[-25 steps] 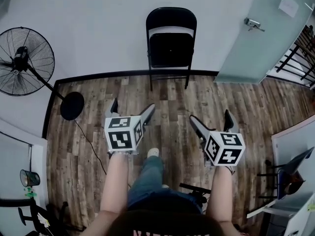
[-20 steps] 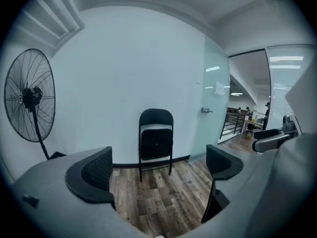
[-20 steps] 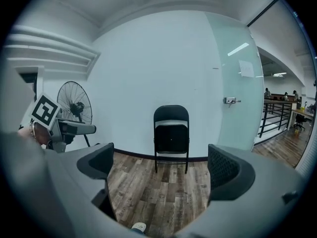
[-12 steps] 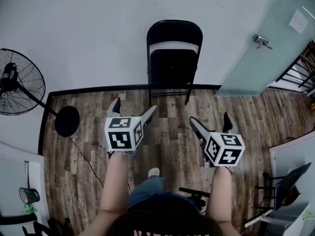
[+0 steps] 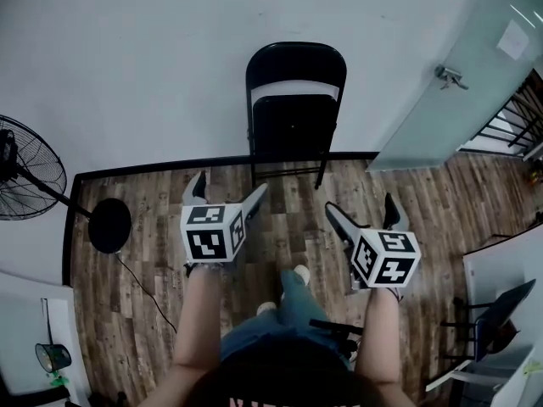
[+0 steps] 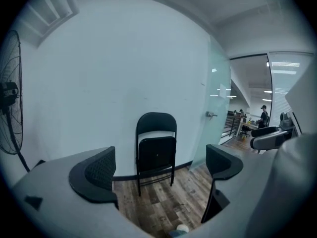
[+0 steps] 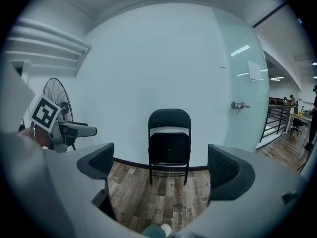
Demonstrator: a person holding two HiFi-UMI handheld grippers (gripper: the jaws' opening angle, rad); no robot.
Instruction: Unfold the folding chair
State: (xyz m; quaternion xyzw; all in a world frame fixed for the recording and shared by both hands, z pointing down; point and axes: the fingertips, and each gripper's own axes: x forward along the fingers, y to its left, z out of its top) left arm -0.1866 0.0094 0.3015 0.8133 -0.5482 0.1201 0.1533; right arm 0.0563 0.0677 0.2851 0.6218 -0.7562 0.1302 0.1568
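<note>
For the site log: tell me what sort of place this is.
Likely an office: a frosted glass door, staffed desks beyond it, and a folding chair by the bare wall.

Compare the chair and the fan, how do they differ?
The chair is solid black panels on a tube frame, folded flat; the fan is a round wire cage on a pole with a disc base. The chair stands straight ahead, whole in view; the fan is off to the left, cut by the head view's edge. Both are black, on the wood floor by the white wall.
</note>
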